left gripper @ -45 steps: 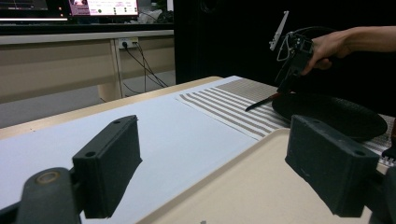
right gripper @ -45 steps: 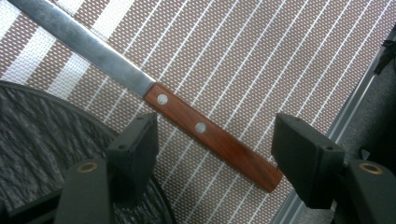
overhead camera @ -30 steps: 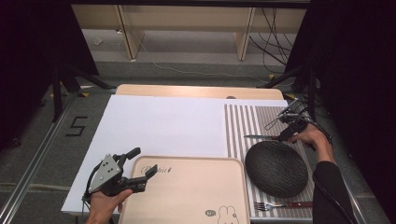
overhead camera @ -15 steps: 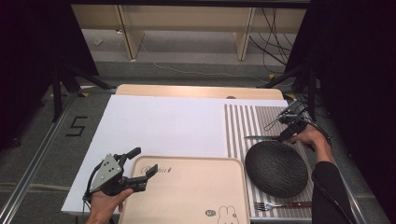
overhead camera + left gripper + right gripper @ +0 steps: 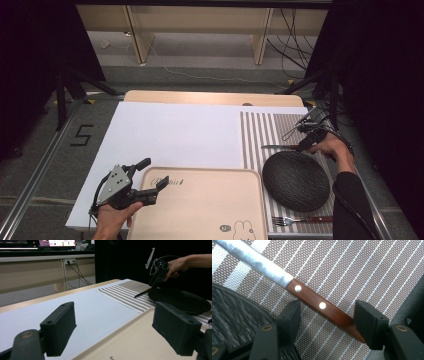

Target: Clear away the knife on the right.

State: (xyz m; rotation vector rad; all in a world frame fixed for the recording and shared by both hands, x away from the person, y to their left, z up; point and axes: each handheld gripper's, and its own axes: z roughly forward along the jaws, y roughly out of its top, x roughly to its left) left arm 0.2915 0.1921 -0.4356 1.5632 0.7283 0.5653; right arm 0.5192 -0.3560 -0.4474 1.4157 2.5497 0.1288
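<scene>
A knife (image 5: 322, 306) with a brown riveted handle and a steel blade lies on the striped placemat (image 5: 362, 270), just beyond the black textured plate (image 5: 296, 181). My right gripper (image 5: 329, 315) is open, one jaw on each side of the handle, low over the mat. In the high view the right gripper (image 5: 305, 142) sits at the plate's far edge, with the knife (image 5: 277, 147) pointing left. My left gripper (image 5: 155, 172) stands open and empty over the far left corner of the beige tray (image 5: 200, 205).
A fork (image 5: 300, 219) lies on the placemat (image 5: 255, 135) in front of the plate. A white sheet (image 5: 175, 135) covers the table's middle and left. The plate's rim (image 5: 234, 315) lies close beside my right gripper's left jaw.
The right hand has shifted slightly left and down at the knife's handle. The left gripper has stayed in place.
</scene>
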